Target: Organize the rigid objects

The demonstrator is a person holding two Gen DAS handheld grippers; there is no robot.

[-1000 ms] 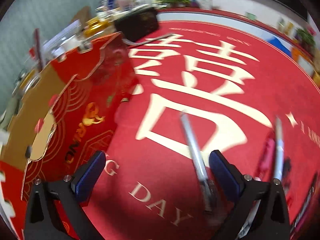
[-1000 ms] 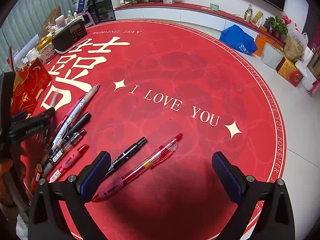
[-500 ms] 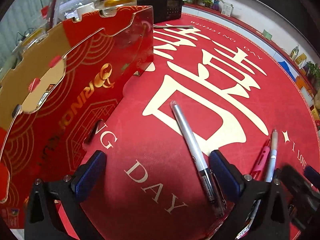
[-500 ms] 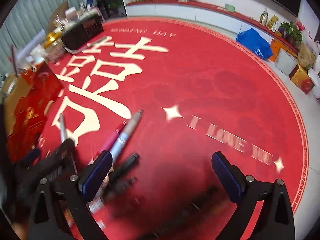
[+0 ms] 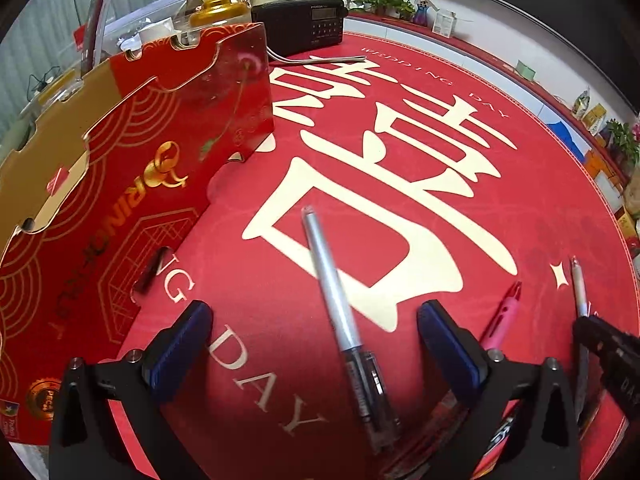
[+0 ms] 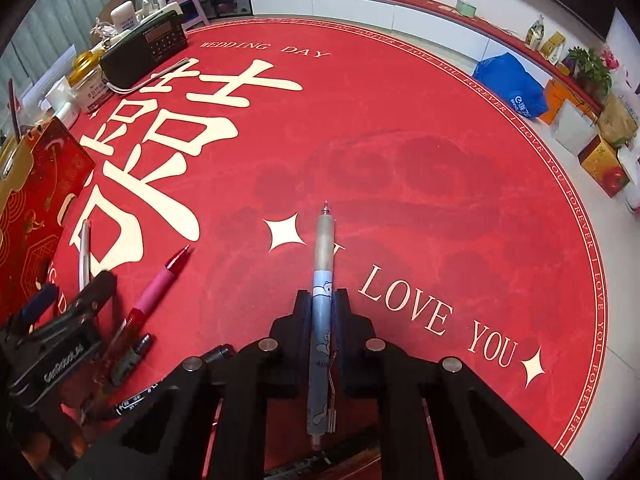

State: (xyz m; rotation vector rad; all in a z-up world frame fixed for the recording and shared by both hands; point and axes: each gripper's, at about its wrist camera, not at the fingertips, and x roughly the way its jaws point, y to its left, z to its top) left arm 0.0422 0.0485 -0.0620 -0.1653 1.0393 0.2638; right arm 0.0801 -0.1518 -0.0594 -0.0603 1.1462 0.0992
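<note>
Right tool (image 6: 325,300) was clenched on a blue pen (image 6: 322,320), its jaws having just been closing, and the pen ran straight ahead between the pads with its grey grip and metal tip pointing forward beyond them. Whether the tip touched the red mat (image 6: 400,140) or hung just above it was hard to judge from this angle. To the tool's left lay a pink pen (image 6: 158,286) slanting away, and nearer the left edge a few dark pens (image 6: 132,356) bunched together, partly hidden by the other tool's black frame. Further left stood a red gift box (image 6: 38,208), and far ahead on the left a black radio (image 6: 146,50) sat at the mat's edge.

Left tool (image 5: 314,342) was released, jaws wide apart, nothing pressed between the blue pads. A silver pen (image 5: 332,292) lay on the mat between the two fingers, closer to the right one, its clear end toward the tool and its capped end pointing ahead over the large cream character. To the tool's left the red gift box (image 5: 132,184) stood open-topped beside the mat lettering. To its right lay the pink pen (image 5: 502,320) and, just past it, the blue pen (image 5: 578,288) going into the right tool's black jaws.
</note>
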